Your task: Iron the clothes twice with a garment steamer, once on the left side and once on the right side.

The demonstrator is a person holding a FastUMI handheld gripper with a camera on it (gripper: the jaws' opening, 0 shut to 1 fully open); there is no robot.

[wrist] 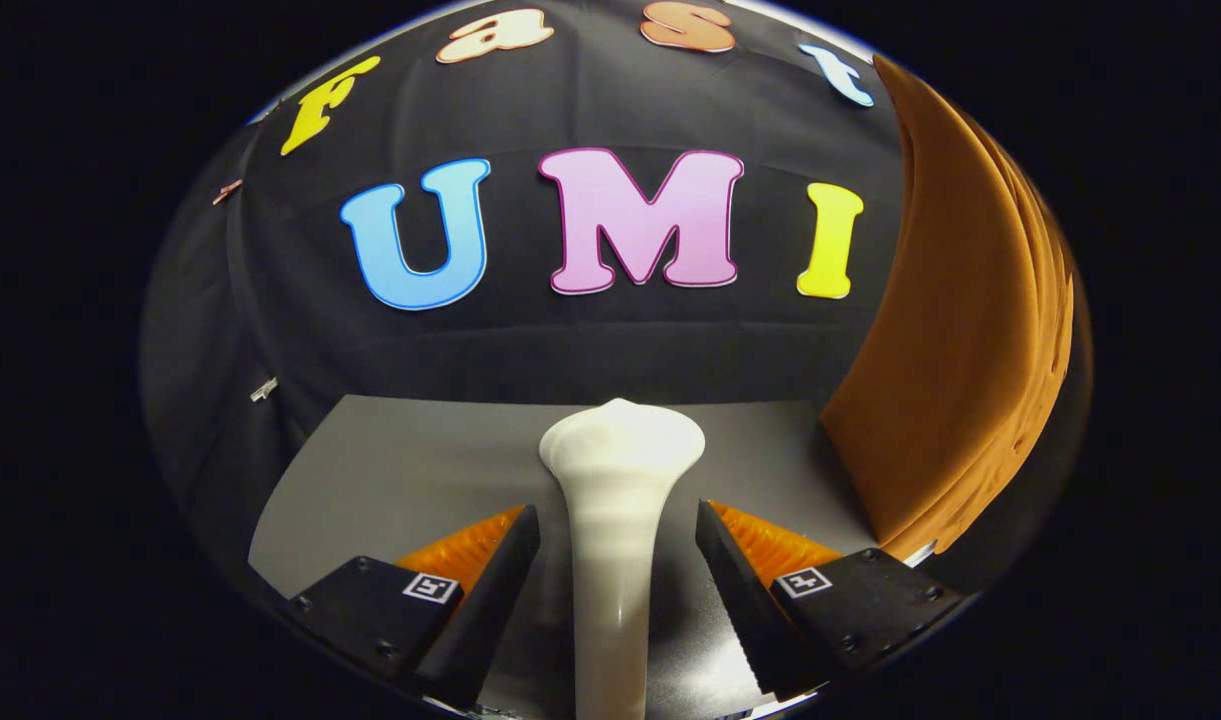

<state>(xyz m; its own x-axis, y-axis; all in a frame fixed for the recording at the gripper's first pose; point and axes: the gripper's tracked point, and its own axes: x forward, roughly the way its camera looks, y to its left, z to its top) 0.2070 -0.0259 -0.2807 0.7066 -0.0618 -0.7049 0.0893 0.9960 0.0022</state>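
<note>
While the gripper stands open, the garment steamer rises between its 2 fingers, untouched

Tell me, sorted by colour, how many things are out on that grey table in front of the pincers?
White: 1, the garment steamer, standing between the open fingers of the gripper, which do not press on it.
Orange-brown: 1, the hanging garment, beyond the fingers on the right.
Total: 2 things, over the grey table.

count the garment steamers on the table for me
1: a white garment steamer lies on the grey table between the open gripper fingers, left of the orange garment.
</note>
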